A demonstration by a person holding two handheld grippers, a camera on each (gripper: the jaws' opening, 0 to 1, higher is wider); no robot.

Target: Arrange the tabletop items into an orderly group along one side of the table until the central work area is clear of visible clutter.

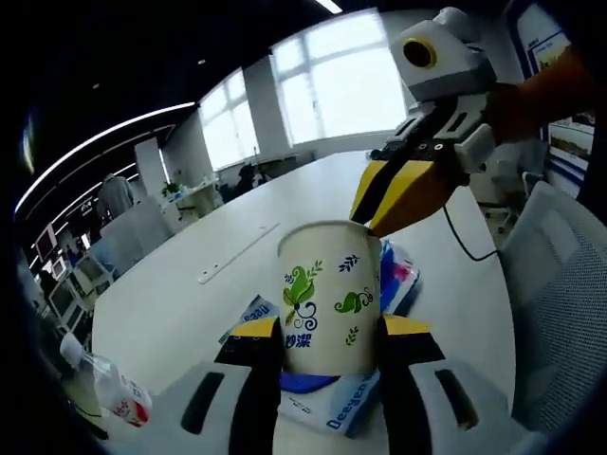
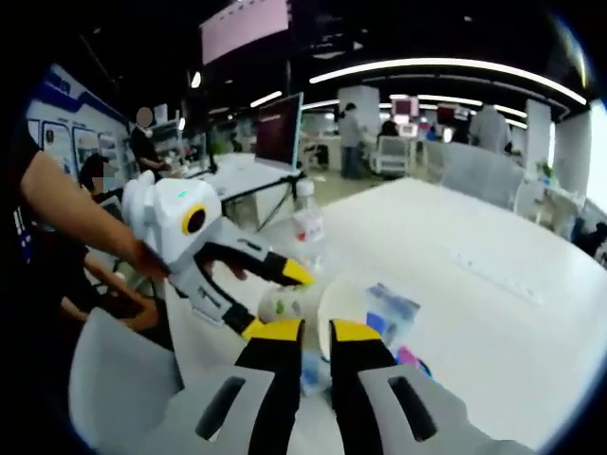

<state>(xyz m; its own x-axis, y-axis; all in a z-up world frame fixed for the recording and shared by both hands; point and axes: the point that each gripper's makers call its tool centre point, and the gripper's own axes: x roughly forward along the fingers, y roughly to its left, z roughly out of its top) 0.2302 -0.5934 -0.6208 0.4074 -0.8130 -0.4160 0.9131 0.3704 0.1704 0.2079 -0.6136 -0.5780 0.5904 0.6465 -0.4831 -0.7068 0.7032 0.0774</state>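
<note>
While the left gripper (image 1: 327, 355) clamps the upright paper cup (image 1: 329, 296) at lower centre, the right gripper (image 1: 379, 204), jaws nearly closed, pinches its upper-right rim from above.

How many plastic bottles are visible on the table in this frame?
1. The plastic bottle stands at the table's edge, at lower left in the left gripper view, and past the left gripper in the right gripper view. Others may be hidden.

My left gripper (image 1: 330, 365): black jaws, yellow tips, grey base with dark slots. My right gripper (image 2: 311, 343): same colours. White-grey housing, yellow ring mark, black cable trailing. Orange sleeve (image 1: 545, 90) behind it.
</note>
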